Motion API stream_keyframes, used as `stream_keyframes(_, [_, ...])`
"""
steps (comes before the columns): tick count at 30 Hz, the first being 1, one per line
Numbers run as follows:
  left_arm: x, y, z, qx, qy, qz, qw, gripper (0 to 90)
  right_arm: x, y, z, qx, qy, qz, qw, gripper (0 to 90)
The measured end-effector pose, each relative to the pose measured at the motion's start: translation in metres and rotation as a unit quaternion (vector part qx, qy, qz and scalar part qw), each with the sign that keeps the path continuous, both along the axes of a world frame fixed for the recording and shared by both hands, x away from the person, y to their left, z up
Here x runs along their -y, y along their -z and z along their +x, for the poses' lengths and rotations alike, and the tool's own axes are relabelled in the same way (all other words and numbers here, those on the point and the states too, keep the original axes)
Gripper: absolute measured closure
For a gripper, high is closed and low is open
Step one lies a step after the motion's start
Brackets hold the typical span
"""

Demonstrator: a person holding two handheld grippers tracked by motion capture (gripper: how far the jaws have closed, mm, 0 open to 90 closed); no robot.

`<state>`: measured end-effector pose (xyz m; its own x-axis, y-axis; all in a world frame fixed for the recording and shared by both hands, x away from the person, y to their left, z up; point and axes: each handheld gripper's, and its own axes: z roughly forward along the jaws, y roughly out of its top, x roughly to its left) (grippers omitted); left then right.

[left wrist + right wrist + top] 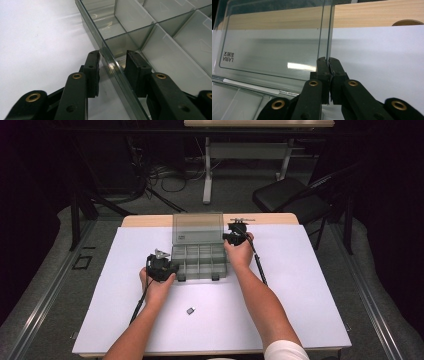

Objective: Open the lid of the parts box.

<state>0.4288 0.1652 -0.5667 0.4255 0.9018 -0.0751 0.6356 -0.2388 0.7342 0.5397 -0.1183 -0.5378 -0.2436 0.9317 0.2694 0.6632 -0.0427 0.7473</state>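
**Both claws on the organiser box**

Your left claw [112,68] straddles the box [199,261] side wall without pinching, at lower centre. Your right claw [328,65] clenches the raised lid [274,47] edge, mid-frame. Box sits centre of the white worktop [300,285].

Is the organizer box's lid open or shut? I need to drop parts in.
Open: the lid stands upright behind the compartments, its edge pinched by the right gripper.
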Motion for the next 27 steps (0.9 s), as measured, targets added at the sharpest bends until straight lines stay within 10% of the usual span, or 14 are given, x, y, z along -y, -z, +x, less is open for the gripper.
stream_keyframes(27, [-0.0006,0.0003,0.0003,0.001,0.001,-0.001,1.0,64.2,-0.0007,0.0051,-0.0005,-0.011,0.001,-0.01,0.9999,89.2])
